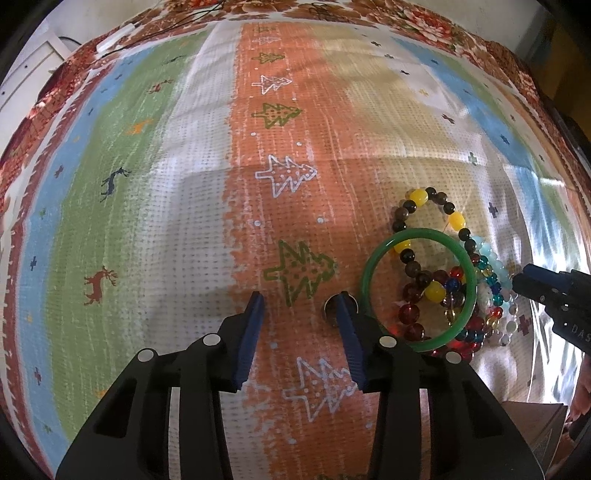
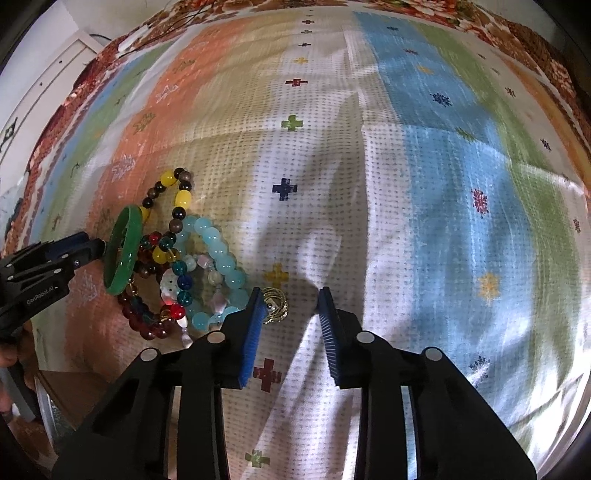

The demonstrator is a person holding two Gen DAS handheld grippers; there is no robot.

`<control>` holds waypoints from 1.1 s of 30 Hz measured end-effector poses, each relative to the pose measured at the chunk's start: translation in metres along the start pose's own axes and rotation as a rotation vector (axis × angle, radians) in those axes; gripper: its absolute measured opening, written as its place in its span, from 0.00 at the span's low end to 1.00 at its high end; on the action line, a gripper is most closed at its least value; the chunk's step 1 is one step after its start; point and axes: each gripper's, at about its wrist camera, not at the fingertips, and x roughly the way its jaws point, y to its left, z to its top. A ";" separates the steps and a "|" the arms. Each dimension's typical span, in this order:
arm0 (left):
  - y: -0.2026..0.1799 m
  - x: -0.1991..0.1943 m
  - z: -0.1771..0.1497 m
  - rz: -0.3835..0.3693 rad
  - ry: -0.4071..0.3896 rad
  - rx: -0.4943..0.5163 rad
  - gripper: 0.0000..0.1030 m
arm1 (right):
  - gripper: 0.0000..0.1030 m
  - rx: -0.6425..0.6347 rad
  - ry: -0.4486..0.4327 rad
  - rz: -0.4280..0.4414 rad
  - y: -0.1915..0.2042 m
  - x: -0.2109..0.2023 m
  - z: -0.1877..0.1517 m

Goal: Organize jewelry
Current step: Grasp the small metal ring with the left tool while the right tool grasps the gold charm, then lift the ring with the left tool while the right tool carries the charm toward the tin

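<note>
A pile of jewelry lies on the patterned cloth. A green bangle (image 1: 466,280) leans on a yellow-and-brown bead bracelet (image 1: 419,197), dark red beads (image 1: 408,314) and pale blue beads (image 1: 493,260). In the right wrist view I see the bangle (image 2: 123,254), the pale blue bracelet (image 2: 221,254) and a gold ring (image 2: 276,304). My left gripper (image 1: 301,306) is open and empty, just left of the bangle; a small round dark object (image 1: 330,310) lies behind its right finger. My right gripper (image 2: 290,299) is open and empty, its left finger beside the gold ring.
The cloth (image 1: 166,184) with coloured stripes, trees and deer covers the whole surface. A brown box corner (image 1: 535,424) shows at the lower right of the left wrist view. Cables (image 1: 166,22) lie at the far edge. The cloth is wrinkled near my right gripper.
</note>
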 end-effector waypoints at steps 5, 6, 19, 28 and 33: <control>0.003 0.000 0.000 0.002 -0.001 -0.005 0.33 | 0.18 0.008 -0.009 -0.003 -0.004 -0.002 0.000; 0.003 0.000 0.000 0.002 -0.001 -0.004 0.32 | 0.10 0.007 -0.012 -0.005 -0.005 -0.003 0.000; 0.003 -0.002 0.000 -0.031 0.007 -0.013 0.06 | 0.09 -0.012 -0.018 0.027 0.003 -0.008 0.000; 0.003 -0.008 0.001 -0.048 0.001 -0.015 0.05 | 0.09 -0.025 -0.030 0.031 0.006 -0.014 -0.001; 0.003 -0.014 0.003 -0.052 -0.010 -0.022 0.05 | 0.09 -0.025 -0.038 0.032 0.006 -0.017 -0.001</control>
